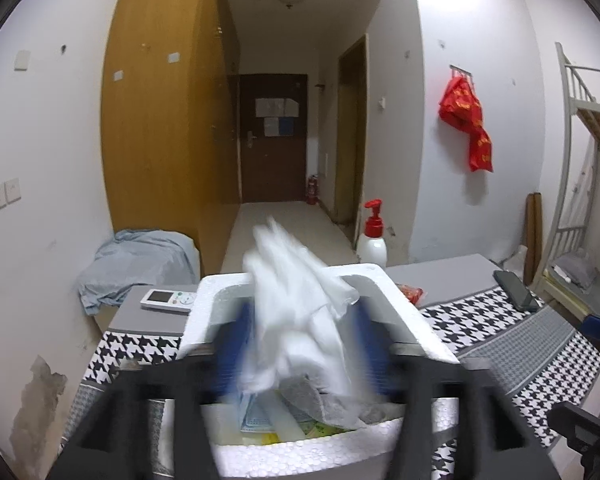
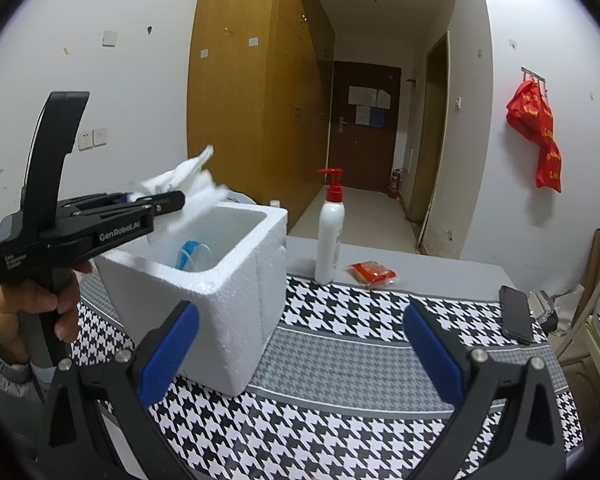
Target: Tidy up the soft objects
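The left tongs (image 1: 300, 344) gape over the foam box (image 1: 404, 304), white cloth (image 1: 300, 304) loose between them; the right tongs (image 2: 300, 356) hang wide open, empty.

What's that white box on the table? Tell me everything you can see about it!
The white foam box looks like styrofoam, with thick bumpy walls and no lid. It stands upright on the black-and-white checked tablecloth. Inside lie a blue-and-white thing, papers or packets, and something grey. A white cloth hangs over its opening, between the left gripper and its open blue pads, blurred as if dropping in. A white pump bottle stands just beside the box, apart from it.
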